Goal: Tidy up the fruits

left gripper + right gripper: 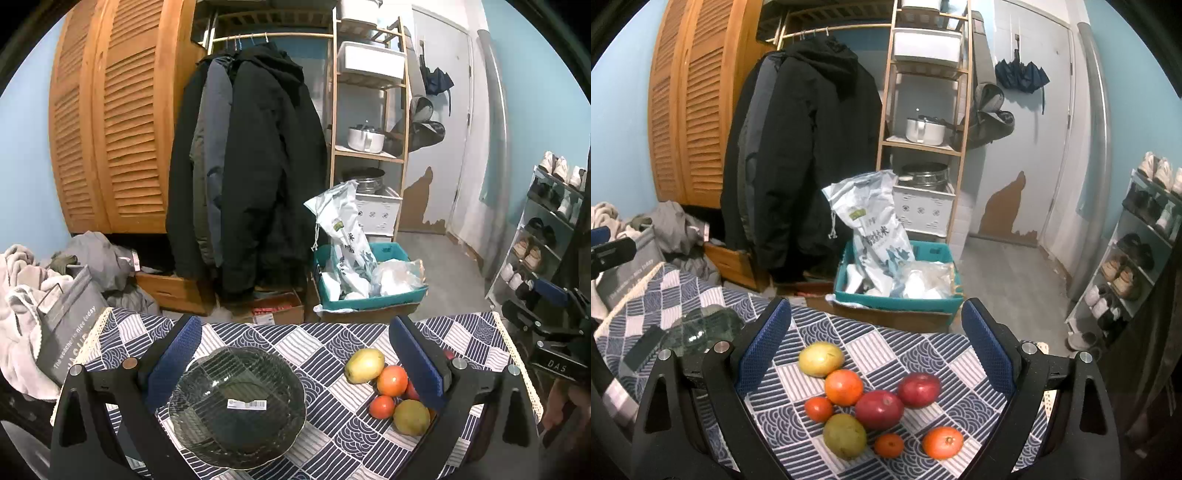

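Hovering above the cloth-covered surface (pixel 908 350), both grippers had their jaws spread wide and held nothing. The left gripper (pixel 295 354) looked down on a dark glass bowl (pixel 236 406), empty and bearing a barcode sticker, which sat to the left of the fruit. The right gripper (pixel 875 350) framed the loose cluster: a yellow-green fruit (pixel 820 359) farthest away, a large orange one (pixel 844 387) just beside it, two red apples (pixel 879 409) touching each other, a small tomato-like fruit (pixel 818 409), a green fruit (pixel 844 435) nearest the camera, and two more orange ones (pixel 942 442) slightly apart. All of them looked round, smooth and fairly firm, so they would likely roll if nudged and could slip from a glancing pinch; the best hold seemed to be across the widest part, with the textured blue pads (pixel 764 347) square to the sides. The softer-looking orange and red pieces probably wanted a gentle squeeze to avoid bruising. The outlying pieces seemed easiest to take first, since the crowded ones left little room for the jaws. The bowl, being glass, was likely heavy, slick and breakable.
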